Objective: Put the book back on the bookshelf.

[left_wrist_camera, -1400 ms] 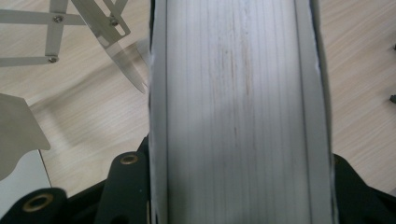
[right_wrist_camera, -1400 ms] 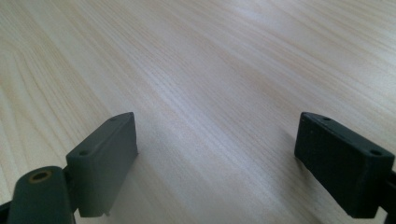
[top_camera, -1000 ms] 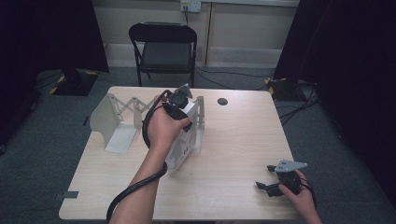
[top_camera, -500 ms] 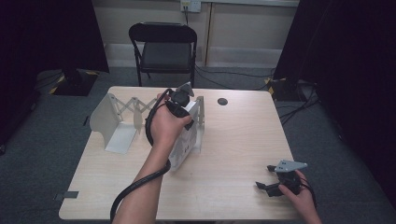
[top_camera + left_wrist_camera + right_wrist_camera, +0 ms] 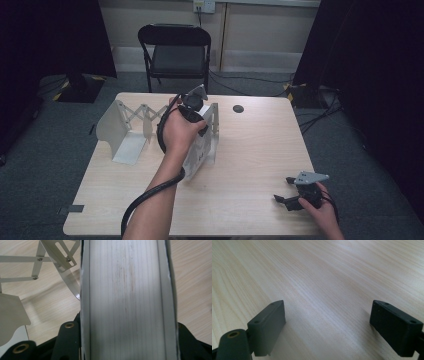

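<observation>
A thick white book (image 5: pixel 199 151) stands on edge on the light wooden table (image 5: pixel 260 150), leaning by the right end plate (image 5: pixel 214 131) of a white metal extendable book rack (image 5: pixel 120 135). My left gripper (image 5: pixel 196 111) comes down on the book's top and is shut on it. The left gripper view looks along the book's page edges (image 5: pixel 127 297), which sit between the two black jaws with the left gripper (image 5: pixel 128 340) clamped on both covers. The rack's scissor lattice (image 5: pixel 47 258) lies to the left. My right gripper (image 5: pixel 284 193) rests open near the front right corner; between the right gripper (image 5: pixel 327 326) jaws there is only bare table.
A black folding chair (image 5: pixel 176 52) stands behind the table's far edge. A round black cable port (image 5: pixel 238 108) sits in the tabletop at the back. Cables trail over the grey carpet on the right (image 5: pixel 320 107). Dark curtains hang on both sides.
</observation>
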A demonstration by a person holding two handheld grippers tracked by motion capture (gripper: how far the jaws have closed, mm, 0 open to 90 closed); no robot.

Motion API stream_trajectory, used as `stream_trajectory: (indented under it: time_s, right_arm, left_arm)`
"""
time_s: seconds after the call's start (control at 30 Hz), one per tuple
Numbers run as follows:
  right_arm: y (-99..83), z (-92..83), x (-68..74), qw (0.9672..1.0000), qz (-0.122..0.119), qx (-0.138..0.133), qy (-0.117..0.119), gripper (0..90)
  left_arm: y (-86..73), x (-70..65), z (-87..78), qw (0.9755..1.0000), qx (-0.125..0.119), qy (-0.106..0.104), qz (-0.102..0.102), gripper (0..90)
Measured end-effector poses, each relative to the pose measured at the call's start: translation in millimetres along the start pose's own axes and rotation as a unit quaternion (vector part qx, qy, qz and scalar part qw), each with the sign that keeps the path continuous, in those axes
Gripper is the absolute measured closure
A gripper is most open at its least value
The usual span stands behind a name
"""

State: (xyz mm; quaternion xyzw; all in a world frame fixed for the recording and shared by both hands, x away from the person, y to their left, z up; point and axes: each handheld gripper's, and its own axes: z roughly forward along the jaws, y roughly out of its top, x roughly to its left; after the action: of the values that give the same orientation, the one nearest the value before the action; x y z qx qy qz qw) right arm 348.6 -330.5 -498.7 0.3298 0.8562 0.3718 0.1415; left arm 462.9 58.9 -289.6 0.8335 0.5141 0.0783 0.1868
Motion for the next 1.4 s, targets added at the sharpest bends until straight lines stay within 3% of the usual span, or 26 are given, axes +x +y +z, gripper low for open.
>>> stream_trajectory:
  time_s: [0.37,0.5,0.57,0.6,0.67,1.1,1.17,1.4]
  right_arm:
    - [0.0,0.1,0.0,1.0,0.0,-0.001,0.001,12.6]
    - [0.0,0.0,0.1,1.0,0.0,0.0,0.0,12.6]
    - [0.0,0.0,0.1,1.0,0.0,0.0,0.0,12.6]
    - [0.0,0.0,0.0,1.0,0.0,0.0,0.0,12.6]
    - [0.0,0.0,0.1,1.0,0.0,0.0,0.0,12.6]
    - [0.0,0.0,0.0,1.0,0.0,0.0,0.0,12.6]
    - [0.0,0.0,0.0,1.0,0.0,0.0,0.0,12.6]
    - [0.0,0.0,0.1,1.0,0.0,0.0,0.0,12.6]
  left_arm:
    - [4.9,1.6,2.3,1.0,0.002,0.007,-0.005,51.9]
    - [5.5,4.8,4.7,0.9998,0.002,0.007,-0.02,51.8]
    - [6.2,5.9,5.7,0.9998,0.002,0.009,-0.016,51.9]
    - [6.1,5.4,6.2,0.9996,0.004,0.01,-0.025,51.9]
    - [6.8,6.7,7.0,0.9998,0.004,0.01,-0.019,51.9]
    - [11.9,8.8,9.5,0.9994,0.004,0.006,-0.034,51.8]
    - [13.3,8.5,9.4,0.9996,0.002,0.009,-0.026,51.8]
    - [16.5,9.4,10.5,0.9995,0.0,0.011,-0.029,51.9]
